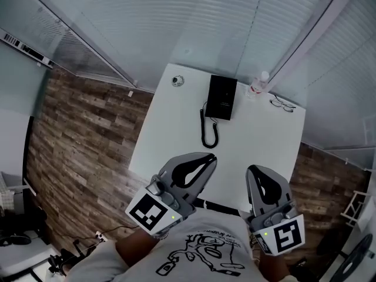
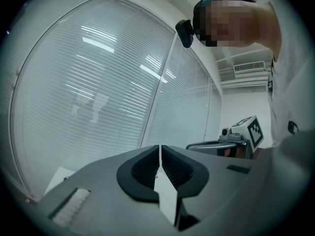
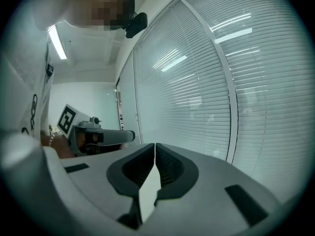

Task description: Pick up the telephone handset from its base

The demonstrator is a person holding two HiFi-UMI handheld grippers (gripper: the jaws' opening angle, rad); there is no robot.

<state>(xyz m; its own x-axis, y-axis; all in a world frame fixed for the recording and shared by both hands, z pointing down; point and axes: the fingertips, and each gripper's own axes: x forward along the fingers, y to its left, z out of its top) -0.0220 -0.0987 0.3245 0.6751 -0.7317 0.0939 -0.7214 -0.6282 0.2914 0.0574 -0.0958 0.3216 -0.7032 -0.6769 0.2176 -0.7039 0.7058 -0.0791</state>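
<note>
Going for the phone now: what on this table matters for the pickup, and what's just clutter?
For the job:
telephone with its cord
left gripper and right gripper, both shut and empty

Lying about:
bottle
glasses
small round object

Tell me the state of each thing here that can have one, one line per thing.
left hand-held gripper: shut, empty
right hand-held gripper: shut, empty
telephone handset: seems seated on its base, untouched
cord: coiled, lying slack on the table
bottle: standing
blinds: lowered
</note>
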